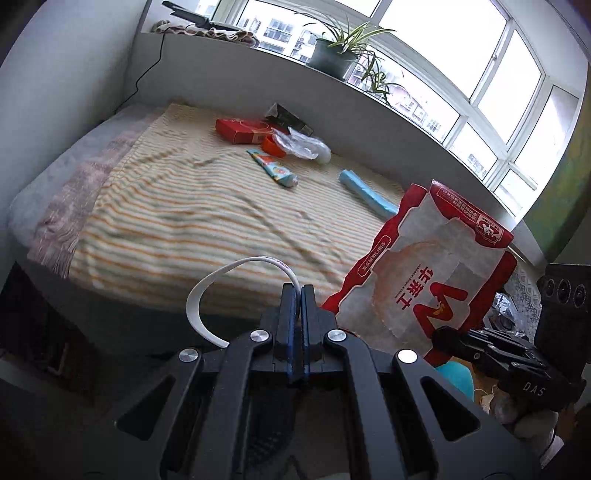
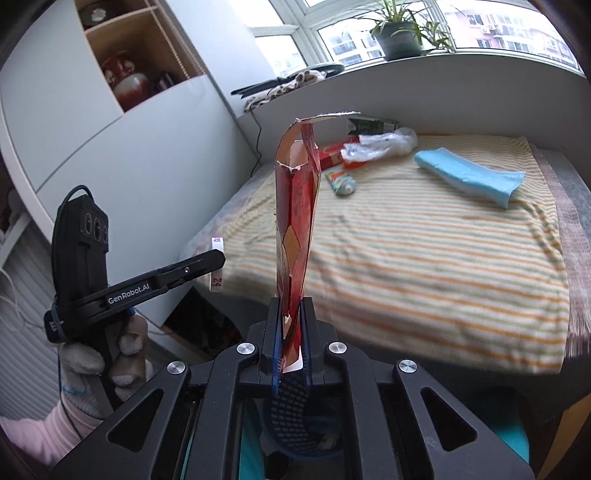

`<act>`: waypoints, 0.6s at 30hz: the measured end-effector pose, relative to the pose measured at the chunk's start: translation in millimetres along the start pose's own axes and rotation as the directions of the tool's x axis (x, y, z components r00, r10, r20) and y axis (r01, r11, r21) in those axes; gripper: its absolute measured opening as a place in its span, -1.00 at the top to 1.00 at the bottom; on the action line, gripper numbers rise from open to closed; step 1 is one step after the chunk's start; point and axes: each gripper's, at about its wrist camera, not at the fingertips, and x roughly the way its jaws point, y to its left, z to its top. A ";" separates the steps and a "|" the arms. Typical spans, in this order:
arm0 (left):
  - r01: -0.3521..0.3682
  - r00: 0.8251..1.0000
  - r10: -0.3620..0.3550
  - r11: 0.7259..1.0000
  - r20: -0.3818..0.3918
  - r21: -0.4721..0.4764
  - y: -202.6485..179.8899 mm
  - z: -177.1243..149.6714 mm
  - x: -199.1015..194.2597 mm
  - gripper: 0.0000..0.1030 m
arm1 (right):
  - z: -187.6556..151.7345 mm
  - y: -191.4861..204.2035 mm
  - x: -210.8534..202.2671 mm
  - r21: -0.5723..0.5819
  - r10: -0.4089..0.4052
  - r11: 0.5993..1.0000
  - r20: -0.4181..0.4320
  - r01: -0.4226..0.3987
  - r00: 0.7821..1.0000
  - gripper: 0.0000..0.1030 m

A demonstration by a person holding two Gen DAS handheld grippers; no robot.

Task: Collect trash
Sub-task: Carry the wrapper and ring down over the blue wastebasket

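Two tools | right tool [image 2: 290, 325] clamped on upright red paper bag [image 2: 295, 221] | left tool [image 1: 297, 295] pinching white strip [image 1: 207, 288] | bed [image 1: 184, 221] beyond holds other litter

Daylight from blown-out window [image 1: 436, 48]; striped blanket [image 1: 207, 221] motion-blurred; fisheye bending, dark vignette at corners.

Daylight pours through a wide bay window [image 1: 436, 55] above a grey ledge with a potted plant [image 2: 400, 35]. A striped blanket [image 2: 424, 258] covers the bed, beside a white cabinet [image 2: 92, 122].
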 end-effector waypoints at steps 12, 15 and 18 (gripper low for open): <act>-0.049 0.994 0.040 0.995 -0.105 -0.084 28.7 -54.6 12.0 0.99 | -53.1 17.5 33.2 -0.026 0.011 1.000 -0.141 -0.014 0.990 0.86; -0.057 0.990 0.042 0.993 -0.137 -0.104 34.8 -67.4 20.4 0.99 | -62.5 16.9 42.1 -0.029 0.007 1.000 -0.167 -0.012 0.986 0.86; -0.067 0.985 0.046 0.990 -0.164 -0.122 38.6 -77.8 27.9 0.99 | -71.6 14.8 51.8 -0.023 0.007 1.000 -0.195 -0.012 0.981 0.86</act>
